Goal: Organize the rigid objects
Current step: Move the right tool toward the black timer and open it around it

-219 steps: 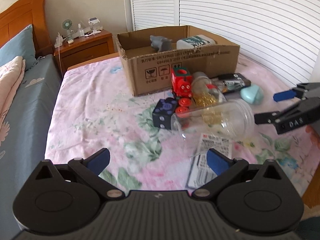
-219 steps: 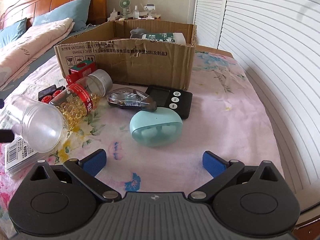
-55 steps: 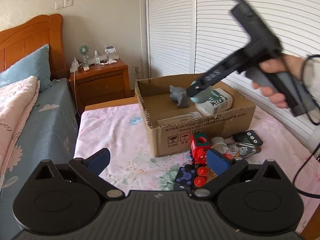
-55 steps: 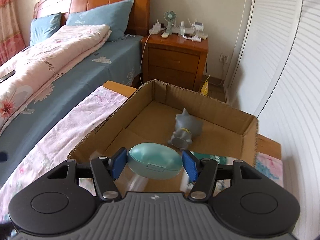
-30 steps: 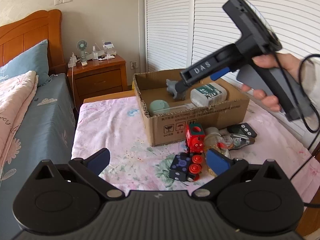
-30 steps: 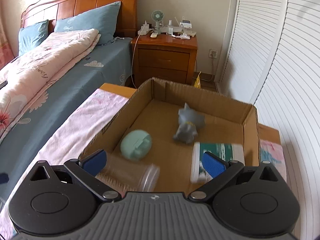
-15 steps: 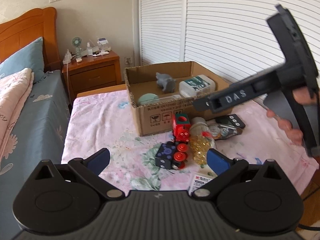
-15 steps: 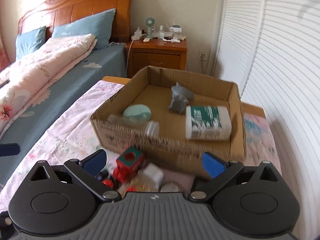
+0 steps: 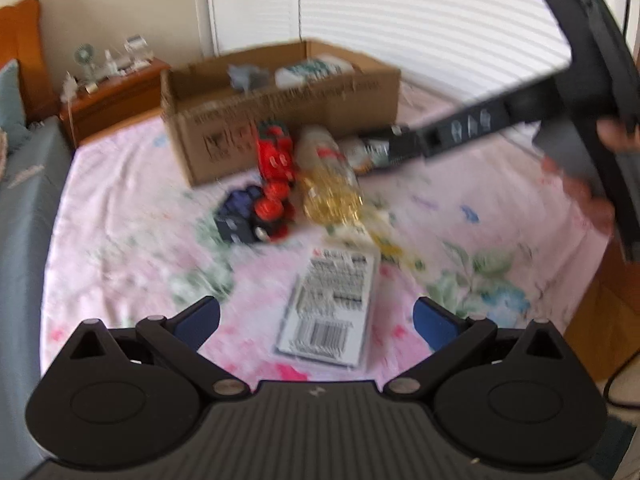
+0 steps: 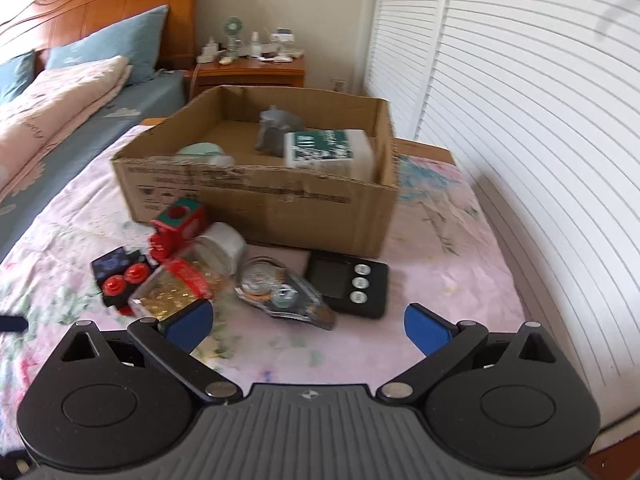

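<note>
Right now I am between picks: both of my grippers are empty and the next thing has to be chosen from the clutter in front of the cardboard box (image 10: 256, 196). My right gripper (image 10: 306, 322) is spread wide and hangs over the flowered sheet (image 10: 460, 264), and the clear tape dispenser (image 10: 286, 294) lies just ahead at about 12 o'clock, touching or nearly touching the black timer (image 10: 348, 282) at 1 o'clock. I judge the dispenser the likely next grab, which calls for lowering and closing across its narrow body. At 10 o'clock the jar of yellow beads (image 10: 188, 276) rests on its side against the red toy train (image 10: 176, 230). My left gripper (image 9: 316, 320) is also wide open, with a flat barcode packet (image 9: 332, 304) lying just ahead between its fingers. Inside the box I can see a green case (image 10: 200, 152), a grey figure (image 10: 276, 132) and a white tub (image 10: 326, 148).
</note>
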The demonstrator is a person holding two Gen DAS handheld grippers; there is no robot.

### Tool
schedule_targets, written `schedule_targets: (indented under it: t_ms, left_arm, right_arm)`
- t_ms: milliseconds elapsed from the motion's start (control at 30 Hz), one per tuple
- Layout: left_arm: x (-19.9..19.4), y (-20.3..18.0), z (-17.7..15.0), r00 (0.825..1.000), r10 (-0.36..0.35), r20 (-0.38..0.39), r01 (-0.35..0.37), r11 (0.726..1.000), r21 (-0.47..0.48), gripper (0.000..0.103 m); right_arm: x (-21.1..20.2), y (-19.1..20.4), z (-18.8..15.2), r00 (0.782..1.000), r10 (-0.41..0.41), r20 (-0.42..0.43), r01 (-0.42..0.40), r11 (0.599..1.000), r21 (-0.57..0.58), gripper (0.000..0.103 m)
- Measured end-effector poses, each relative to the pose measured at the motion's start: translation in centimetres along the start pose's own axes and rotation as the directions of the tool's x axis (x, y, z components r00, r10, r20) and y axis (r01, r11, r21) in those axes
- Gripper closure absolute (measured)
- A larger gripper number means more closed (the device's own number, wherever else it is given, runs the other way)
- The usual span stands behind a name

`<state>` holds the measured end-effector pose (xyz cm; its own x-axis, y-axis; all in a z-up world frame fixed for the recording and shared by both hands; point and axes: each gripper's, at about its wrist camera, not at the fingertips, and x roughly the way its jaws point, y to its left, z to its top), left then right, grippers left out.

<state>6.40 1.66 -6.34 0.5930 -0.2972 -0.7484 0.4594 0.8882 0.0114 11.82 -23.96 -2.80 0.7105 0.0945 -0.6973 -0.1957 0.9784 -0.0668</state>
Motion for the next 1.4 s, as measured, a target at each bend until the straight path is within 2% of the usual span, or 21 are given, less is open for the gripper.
schedule_targets:
  t_ms: [100,200,333,533,633,833,1000,1200,1400]
  left_arm:
    - [0.8,0.3,-0.7,1.000,0.001,-0.026,-0.002,1.000,-0.008,0.001]
    - [1.2,1.0,-1.2,0.998,0.035,-0.049,-0.036,0.999,-0.021,0.001]
    - [1.2,2.6,-1.6,0.998,0.042,-0.053,-0.045,0.997,-0.068,0.001]
    - [1.2,5.1,-1.6,0.993,0.112,-0.047,-0.116,0.986,-0.118,0.001]
    - [1.3,6.0,-1.5,0.991,0.123,-0.046,-0.128,0.982,-0.142,0.001]
    - [1.6,6.4,-1.4,0.991,0.122,-0.047,-0.128,0.979,-0.158,0.001]
    - [1.9,6.7,-1.1,0.992,0.116,-0.050,-0.122,0.979,-0.165,0.001]
    - [2.3,7.6,-0.7,0.988,0.142,-0.055,-0.150,0.972,-0.179,0.001]
    - [2.3,7.7,-0.4,0.984,0.168,-0.059,-0.175,0.970,-0.168,0.001]
  right_arm:
    - [0.1,-0.6,0.1,1.000,-0.014,0.003,0.014,1.000,0.023,0.000]
    - [0.6,-1.1,0.3,1.000,-0.024,-0.001,0.024,0.999,0.041,0.000]
    - [1.8,-1.7,0.9,0.999,-0.034,-0.015,0.035,0.997,0.062,0.000]
    - [4.4,-2.6,2.4,0.997,-0.070,-0.018,0.071,0.996,0.057,0.000]
    - [6.3,-3.3,3.1,0.995,-0.091,-0.038,0.093,0.994,0.051,0.000]
    - [8.8,-3.3,3.3,0.995,-0.028,-0.095,0.031,0.999,0.022,0.000]
    - [10.1,-2.7,3.1,0.990,-0.075,-0.120,0.073,0.997,-0.017,0.000]
    - [9.7,-5.6,1.8,0.991,-0.018,-0.136,0.031,0.995,0.093,0.000]
    - [8.9,-6.0,0.7,0.994,-0.021,-0.105,0.030,0.996,0.082,0.000]
